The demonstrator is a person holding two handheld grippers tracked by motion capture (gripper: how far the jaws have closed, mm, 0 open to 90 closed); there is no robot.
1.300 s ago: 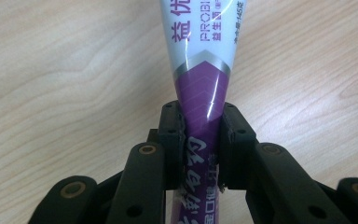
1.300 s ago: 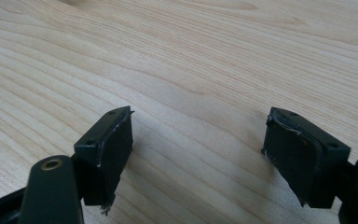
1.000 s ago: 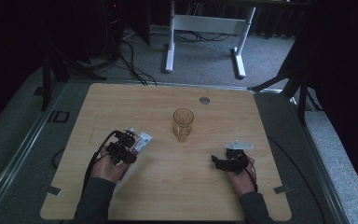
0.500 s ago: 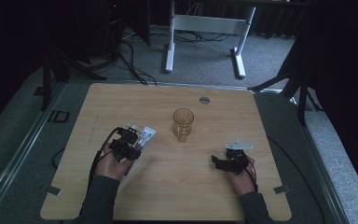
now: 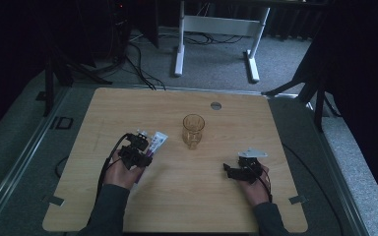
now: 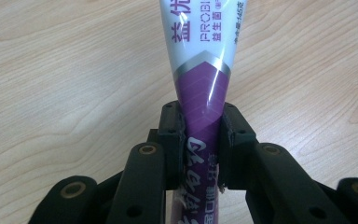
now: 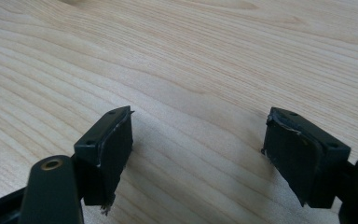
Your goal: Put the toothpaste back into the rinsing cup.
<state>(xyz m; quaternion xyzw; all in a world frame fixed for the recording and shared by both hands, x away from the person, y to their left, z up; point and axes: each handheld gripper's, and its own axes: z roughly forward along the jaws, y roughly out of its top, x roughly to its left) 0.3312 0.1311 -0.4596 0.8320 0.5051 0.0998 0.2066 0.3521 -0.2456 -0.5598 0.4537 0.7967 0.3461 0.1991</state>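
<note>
Your left gripper (image 6: 200, 135) is clamped on the purple end of a white-and-purple toothpaste tube (image 6: 204, 56), jaws pressed to both its sides; in the high view the tube (image 5: 156, 143) sits left of the table's middle, pointing toward the far edge. An amber drinking glass (image 5: 193, 130) stands upright near the centre of the wooden table (image 5: 177, 201), just right of the tube. Your right gripper (image 7: 198, 144) hovers over bare wood toward the near right corner, jaws spread wide with nothing between them.
</note>
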